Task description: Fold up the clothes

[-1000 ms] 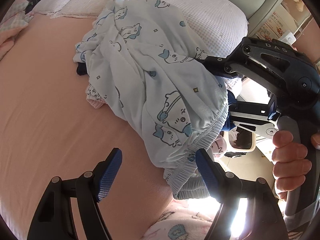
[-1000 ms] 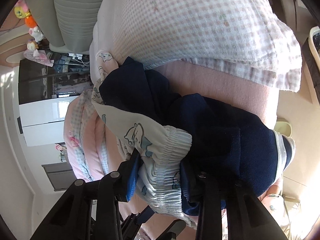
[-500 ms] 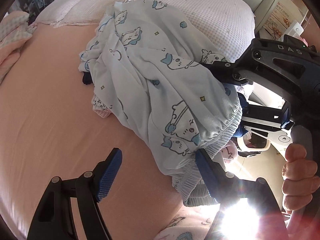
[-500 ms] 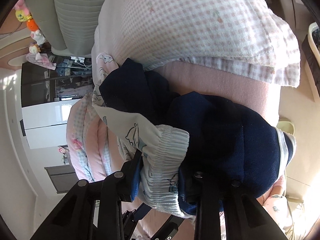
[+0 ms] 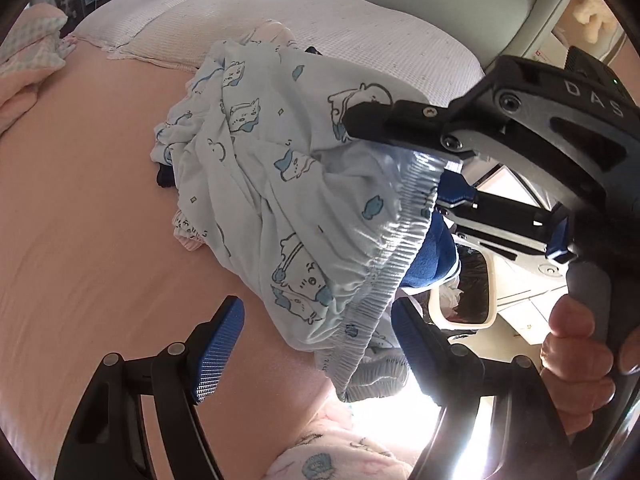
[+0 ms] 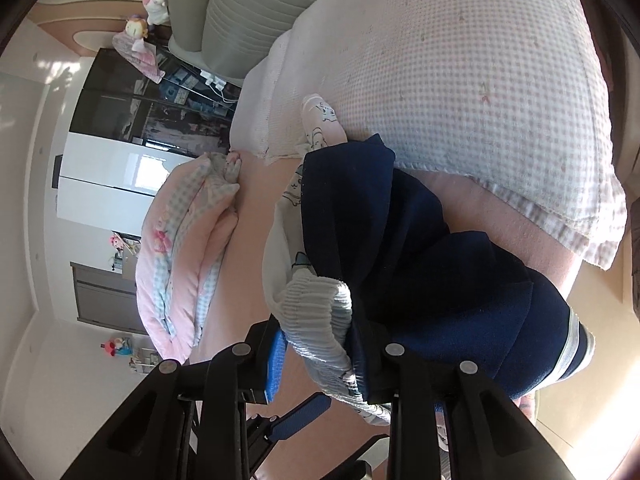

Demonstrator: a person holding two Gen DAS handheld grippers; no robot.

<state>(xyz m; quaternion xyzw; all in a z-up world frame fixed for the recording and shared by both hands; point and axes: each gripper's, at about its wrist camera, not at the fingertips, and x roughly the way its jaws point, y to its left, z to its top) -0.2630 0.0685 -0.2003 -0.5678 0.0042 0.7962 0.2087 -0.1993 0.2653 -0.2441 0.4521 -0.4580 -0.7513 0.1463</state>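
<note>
My right gripper (image 6: 316, 344) is closing on the gathered elastic waistband of the pale blue cartoon-print pyjama bottoms (image 5: 280, 184), lifting them off the pink bed (image 5: 80, 240) with a navy garment (image 6: 440, 272) bunched alongside. My left gripper (image 5: 316, 344) is hanging wide and empty just beside the drooping waistband. The fabric is looking light, limp and slack, so I am judging the thicker waistband the surest hold.

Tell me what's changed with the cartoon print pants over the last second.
The right gripper, jaws closing on the waistband, has lifted the light blue cartoon print pants off the bed; the navy garment came along. The left gripper stayed open, empty.
</note>
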